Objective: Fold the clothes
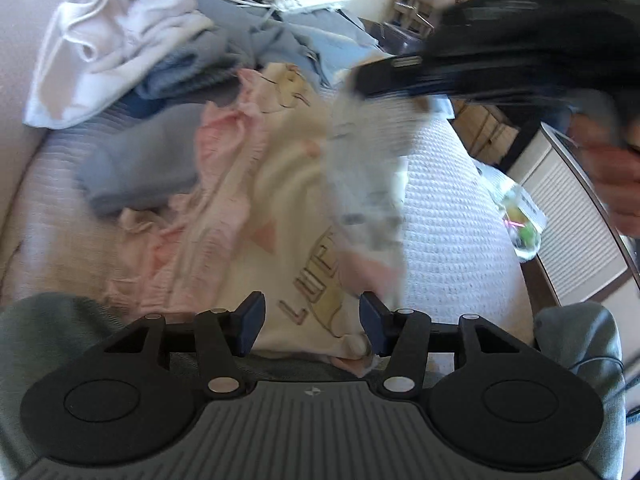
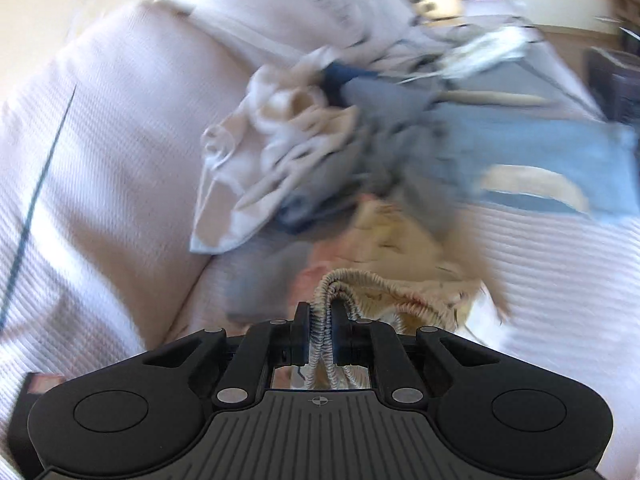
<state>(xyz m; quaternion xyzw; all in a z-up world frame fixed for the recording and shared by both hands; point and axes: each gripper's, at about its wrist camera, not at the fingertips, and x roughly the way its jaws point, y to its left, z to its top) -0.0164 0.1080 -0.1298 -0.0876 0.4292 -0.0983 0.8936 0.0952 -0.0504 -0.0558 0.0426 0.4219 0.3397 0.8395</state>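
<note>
The right gripper (image 2: 320,332) is clamping the gathered ribbed edge of a cream garment (image 2: 400,264), which is hanging blurred above the bed (image 1: 452,216). The left gripper (image 1: 312,328) is standing half open over the printed cream shirt (image 1: 296,216), gripping nothing. Bare bedspread is lying open rightward; the laundry pile (image 1: 160,40), apparently, is crowding the far edge.

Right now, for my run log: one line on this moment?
stage: lifting garment | right gripper: shut on cream garment ribbed edge | left gripper: open, empty | laundry pile: unfolded
</note>
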